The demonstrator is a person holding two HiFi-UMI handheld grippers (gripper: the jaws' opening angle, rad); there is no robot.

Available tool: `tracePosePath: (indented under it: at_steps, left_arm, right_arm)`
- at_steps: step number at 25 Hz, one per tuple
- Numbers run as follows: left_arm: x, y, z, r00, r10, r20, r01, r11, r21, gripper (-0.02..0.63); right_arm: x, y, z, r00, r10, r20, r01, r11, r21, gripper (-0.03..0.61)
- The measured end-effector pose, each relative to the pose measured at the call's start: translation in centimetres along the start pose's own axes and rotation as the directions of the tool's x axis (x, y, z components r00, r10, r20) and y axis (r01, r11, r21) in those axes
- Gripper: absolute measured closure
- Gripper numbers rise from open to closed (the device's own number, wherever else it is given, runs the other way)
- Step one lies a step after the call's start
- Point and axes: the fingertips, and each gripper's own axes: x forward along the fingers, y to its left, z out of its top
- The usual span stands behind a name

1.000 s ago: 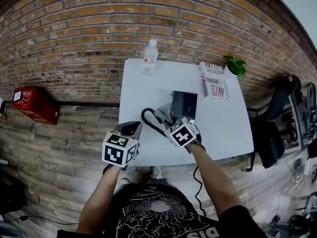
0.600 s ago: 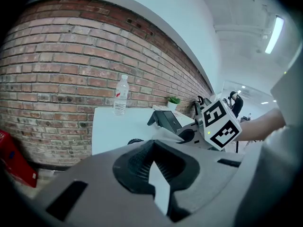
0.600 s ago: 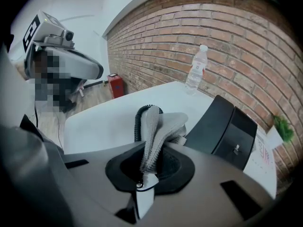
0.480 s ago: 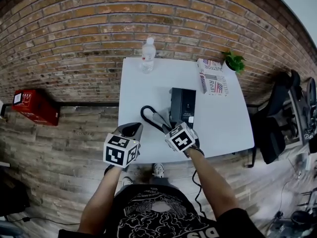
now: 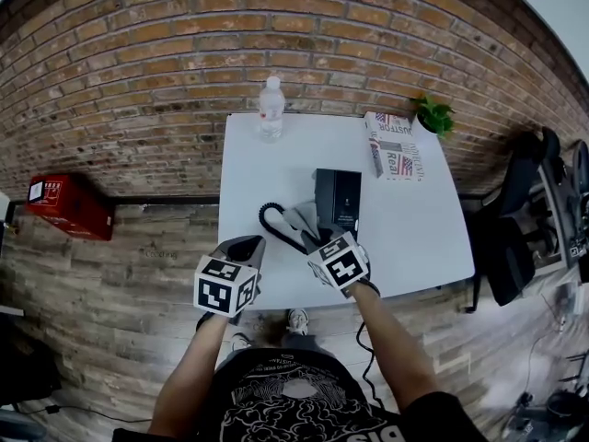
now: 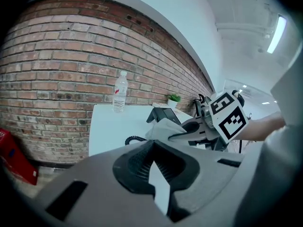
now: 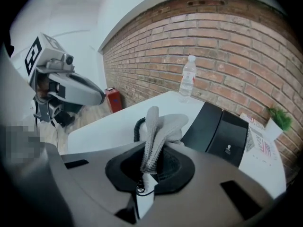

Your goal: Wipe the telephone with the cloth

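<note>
Jaws: right gripper [image 7: 151, 162] pinches cloth [image 7: 162, 126] beside telephone [image 7: 222, 131]; left gripper [image 6: 151, 163] clenched empty at table [image 5: 258, 168] edge

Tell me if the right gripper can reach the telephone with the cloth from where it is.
Probably yes. The right gripper is shut on the cloth, the telephone sits close ahead of it on the table, and nothing stands between them.

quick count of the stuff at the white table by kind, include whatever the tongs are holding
water bottle: 1
telephone: 1
cloth: 1, held in the right tongs
folded newspaper: 1
potted plant: 1
total: 5
</note>
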Motion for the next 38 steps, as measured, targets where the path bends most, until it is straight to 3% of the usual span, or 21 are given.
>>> tracePosePath:
  at_steps: [10,19,28,38]
  left_arm:
    - [1.9,-0.2,1.7,1.000,0.010,0.002,-0.010,1.000,0.015,0.607]
    - [4.3,0.1,3.7,1.000,0.013,0.010,-0.013,1.000,0.021,0.607]
    - [6.4,1.5,5.1,0.999,0.035,0.013,-0.035,0.999,0.013,0.607]
    - [7.2,3.0,5.2,0.998,0.063,0.010,-0.063,0.998,-0.009,0.607]
  right_arm:
    - [-3.9,-5.1,6.2,0.983,-0.061,0.172,0.060,0.998,0.012,0.566]
    - [-5.5,-11.8,9.1,0.964,-0.138,0.226,0.134,0.990,0.032,0.566]
    - [-2.9,-17.2,7.6,0.980,-0.159,0.119,0.155,0.987,0.040,0.566]
    - [0.0,-16.6,6.2,1.000,-0.024,-0.017,0.024,1.000,-0.015,0.566]
